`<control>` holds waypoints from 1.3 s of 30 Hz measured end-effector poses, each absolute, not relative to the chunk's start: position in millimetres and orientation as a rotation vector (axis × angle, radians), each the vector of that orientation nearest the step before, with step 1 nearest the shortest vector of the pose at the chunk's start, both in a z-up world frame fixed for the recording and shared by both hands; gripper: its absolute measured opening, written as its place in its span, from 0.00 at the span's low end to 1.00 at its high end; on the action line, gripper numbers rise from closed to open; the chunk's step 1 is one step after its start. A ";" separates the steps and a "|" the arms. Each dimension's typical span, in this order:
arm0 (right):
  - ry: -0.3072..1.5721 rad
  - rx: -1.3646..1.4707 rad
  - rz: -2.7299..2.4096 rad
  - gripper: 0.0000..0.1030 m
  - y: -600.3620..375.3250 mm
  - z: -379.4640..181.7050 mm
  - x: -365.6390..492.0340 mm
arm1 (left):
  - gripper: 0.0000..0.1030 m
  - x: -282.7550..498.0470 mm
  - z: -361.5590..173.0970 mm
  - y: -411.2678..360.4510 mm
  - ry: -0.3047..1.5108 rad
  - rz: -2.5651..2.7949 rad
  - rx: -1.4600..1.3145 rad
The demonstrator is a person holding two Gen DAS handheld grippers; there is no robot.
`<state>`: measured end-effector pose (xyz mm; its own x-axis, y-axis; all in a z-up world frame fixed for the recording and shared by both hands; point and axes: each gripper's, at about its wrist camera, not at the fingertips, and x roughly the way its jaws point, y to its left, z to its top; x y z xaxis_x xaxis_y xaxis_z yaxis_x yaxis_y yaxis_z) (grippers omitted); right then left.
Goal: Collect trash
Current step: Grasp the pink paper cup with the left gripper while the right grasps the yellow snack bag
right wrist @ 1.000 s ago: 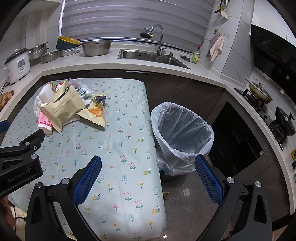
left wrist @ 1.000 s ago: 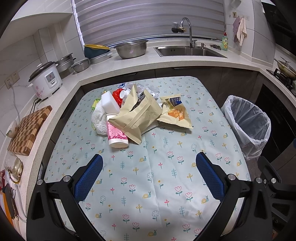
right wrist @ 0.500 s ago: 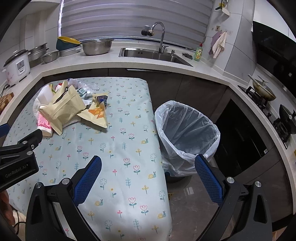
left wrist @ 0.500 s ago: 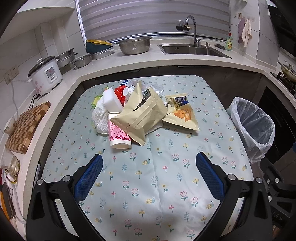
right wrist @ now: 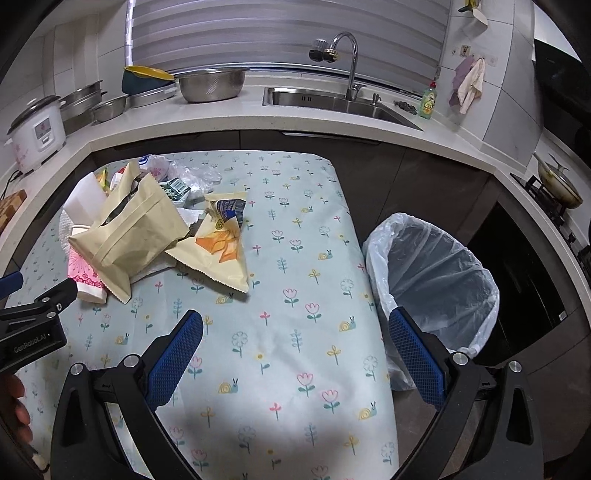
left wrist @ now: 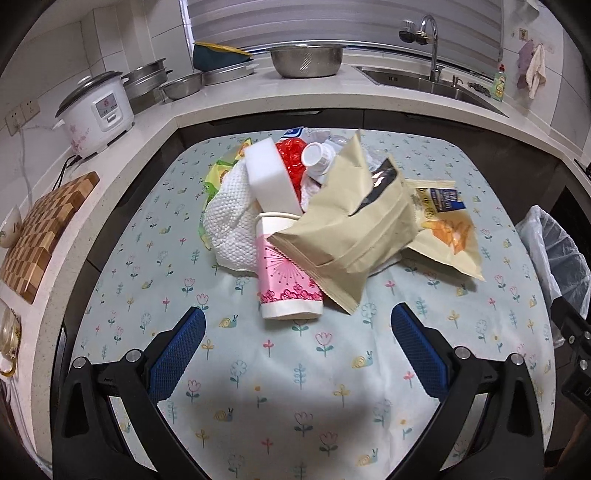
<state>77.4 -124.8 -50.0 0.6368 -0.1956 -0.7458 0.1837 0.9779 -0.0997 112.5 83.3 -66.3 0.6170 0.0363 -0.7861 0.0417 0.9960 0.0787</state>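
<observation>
Both pairs of blue-padded fingers stand spread wide with nothing between them: the left gripper (left wrist: 297, 349) hangs over the flowered tablecloth (left wrist: 295, 387) just short of the trash pile, the right gripper (right wrist: 295, 349) over the table's right edge. Nearest in the pile lies a pink paper cup (left wrist: 286, 284) on its side, a tan paper bag (left wrist: 351, 236) leaning across it, a snack packet (left wrist: 443, 229) beside. Right of the table stands the lined trash bin (right wrist: 432, 273)

White-tiled kitchen, pale L-shaped counter (right wrist: 229, 118) over dark cabinets (right wrist: 406, 177), blinds (right wrist: 288, 33) behind the sink (right wrist: 332, 101).
</observation>
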 end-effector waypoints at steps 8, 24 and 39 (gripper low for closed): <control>0.877 -0.001 -0.171 0.93 -100.9 -60.4 117.6 | 0.93 156.1 -99.9 107.2 0.971 -0.023 0.033; 0.916 0.048 -0.173 0.82 -104.0 -90.1 174.3 | 0.49 176.5 -122.1 96.4 1.014 -0.152 0.040; 1.003 0.138 -0.125 0.11 -121.5 -124.9 216.8 | 0.46 155.4 -94.5 98.1 0.970 -0.177 0.024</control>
